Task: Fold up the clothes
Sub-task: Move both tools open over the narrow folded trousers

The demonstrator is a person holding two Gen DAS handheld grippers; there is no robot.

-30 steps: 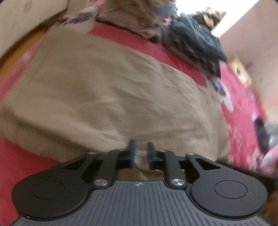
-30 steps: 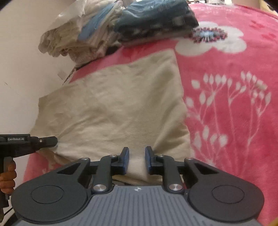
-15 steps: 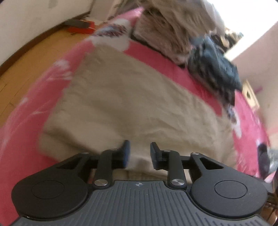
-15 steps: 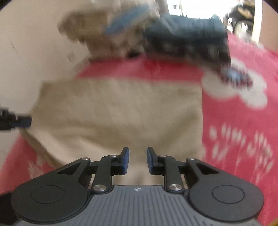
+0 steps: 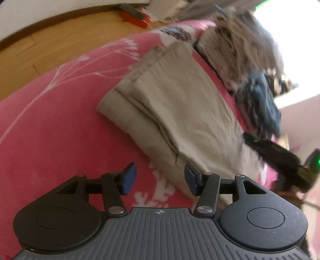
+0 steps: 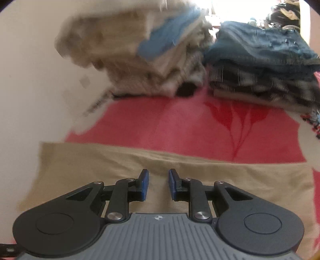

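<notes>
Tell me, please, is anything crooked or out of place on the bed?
Slightly. The beige garment has folded layers that do not line up: their edges step apart along its left side. The light pile behind leans unevenly. Nothing is spilled or damaged.

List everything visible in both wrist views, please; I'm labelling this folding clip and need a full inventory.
folded beige cloth garment: one, beige, lying on the blanket in front of both grippers
pink floral blanket: one, pink with white pattern, under everything
pile of pale folded clothes: one, cream with a blue piece, far left
pile of dark folded clothes: one, denim blue and checked, far right
wooden floor: brown, beyond the blanket
red object: one, on the floor
left gripper: black, blue pads, opening, nothing between
right gripper: black, apart, over the garment
</notes>
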